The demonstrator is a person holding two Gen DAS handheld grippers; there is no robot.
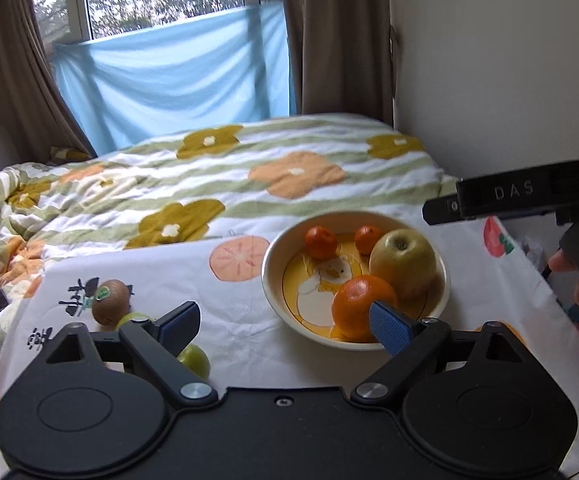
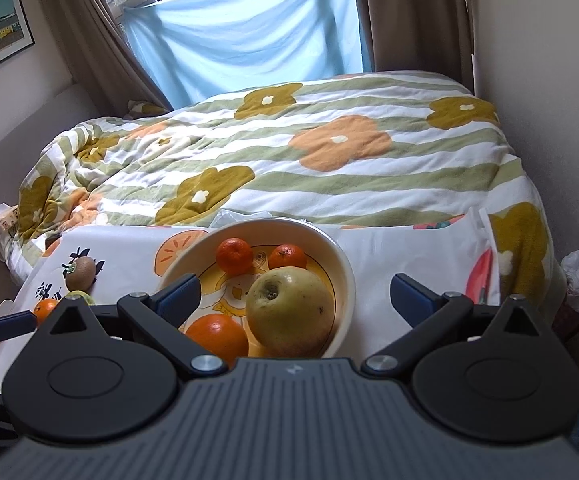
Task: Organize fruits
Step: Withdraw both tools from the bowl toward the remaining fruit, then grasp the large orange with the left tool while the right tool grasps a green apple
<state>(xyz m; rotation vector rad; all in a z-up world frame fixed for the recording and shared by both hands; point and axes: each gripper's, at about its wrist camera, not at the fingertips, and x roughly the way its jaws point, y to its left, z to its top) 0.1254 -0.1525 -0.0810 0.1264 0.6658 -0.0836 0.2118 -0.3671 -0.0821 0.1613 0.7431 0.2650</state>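
While the cream bowl with the yellow cartoon-printed base (image 1: 355, 280) already holds a large yellow-green apple (image 1: 403, 258), a big orange (image 1: 359, 306) and two small mandarins (image 1: 321, 242), three fruits lie outside it: a brown kiwi with a green sticker (image 1: 109, 296), a small green fruit (image 1: 195, 360) and, in the right wrist view, a small orange fruit (image 2: 46, 309) at lower left. All sit on the white fruit-printed cloth (image 1: 249, 320), left of the bowl.

Your left gripper (image 1: 285, 326) has its jaws spread wide and holds nothing; the green fruit sits just under its left finger (image 1: 179, 326), the kiwi slightly up and left of that. Your right gripper (image 2: 295, 294) is equally wide and empty, hovering over the bowl with the apple between its fingers.

Judging by this, the left hand is clearly nearer the strays: swing it left and slightly down, and centre the round green fruit between the pads. The flowered quilt (image 2: 289, 152) fills the background.
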